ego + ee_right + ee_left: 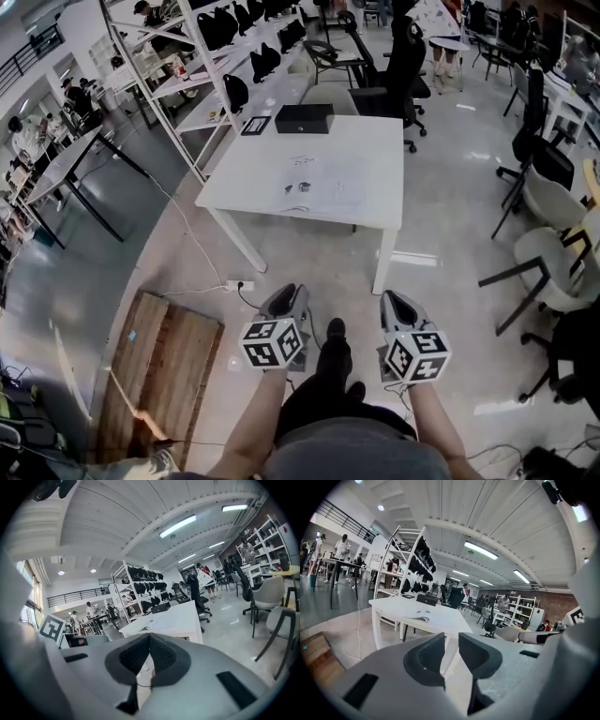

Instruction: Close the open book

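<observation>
The left gripper (pixel 291 298) is hanging low in front of the person, well short of the white table (pixel 375 150), with its jaws standing apart and nothing between them. The open book (pixel 323 187) is lying flat around the table's middle, somewhat toward its near edge. The right gripper (pixel 396 302) is hovering alongside, its jaws pressed together and empty. Both are probably needing to reach the near edge first. One cover's outer edge is then best lifted over the spine while the other half is being steadied.
</observation>
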`<state>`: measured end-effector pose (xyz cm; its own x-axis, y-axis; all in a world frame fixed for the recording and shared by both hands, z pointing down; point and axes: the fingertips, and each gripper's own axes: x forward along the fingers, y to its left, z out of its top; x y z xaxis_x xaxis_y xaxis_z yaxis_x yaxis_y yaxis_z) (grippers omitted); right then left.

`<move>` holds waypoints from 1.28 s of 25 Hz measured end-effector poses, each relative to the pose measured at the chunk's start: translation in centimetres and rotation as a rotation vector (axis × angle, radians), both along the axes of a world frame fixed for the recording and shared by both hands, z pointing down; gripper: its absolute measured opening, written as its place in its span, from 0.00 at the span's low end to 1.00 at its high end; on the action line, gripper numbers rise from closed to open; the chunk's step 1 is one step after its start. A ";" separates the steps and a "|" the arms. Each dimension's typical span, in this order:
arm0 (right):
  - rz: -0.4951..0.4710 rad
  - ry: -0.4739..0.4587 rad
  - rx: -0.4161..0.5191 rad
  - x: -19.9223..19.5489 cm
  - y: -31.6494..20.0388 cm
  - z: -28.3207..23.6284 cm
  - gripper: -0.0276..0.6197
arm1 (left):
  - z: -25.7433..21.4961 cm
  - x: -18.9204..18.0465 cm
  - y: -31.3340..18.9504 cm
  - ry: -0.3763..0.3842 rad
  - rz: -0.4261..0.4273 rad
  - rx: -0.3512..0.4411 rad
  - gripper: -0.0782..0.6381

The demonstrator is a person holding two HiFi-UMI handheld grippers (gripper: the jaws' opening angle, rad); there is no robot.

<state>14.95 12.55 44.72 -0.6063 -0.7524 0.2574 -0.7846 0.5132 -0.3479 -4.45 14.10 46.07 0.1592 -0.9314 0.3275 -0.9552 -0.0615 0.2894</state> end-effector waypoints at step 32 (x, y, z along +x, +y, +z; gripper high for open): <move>-0.014 0.037 -0.051 -10.1 -21.3 1.0 0.05 | 3.8 -9.0 -20.8 0.109 0.010 -0.086 0.36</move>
<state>4.89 -8.74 45.74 -0.6061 -0.7292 0.3177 -0.7902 0.5066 -0.3449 -13.49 -6.73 49.90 0.2070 -0.8990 0.3860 -0.9174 -0.0413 0.3957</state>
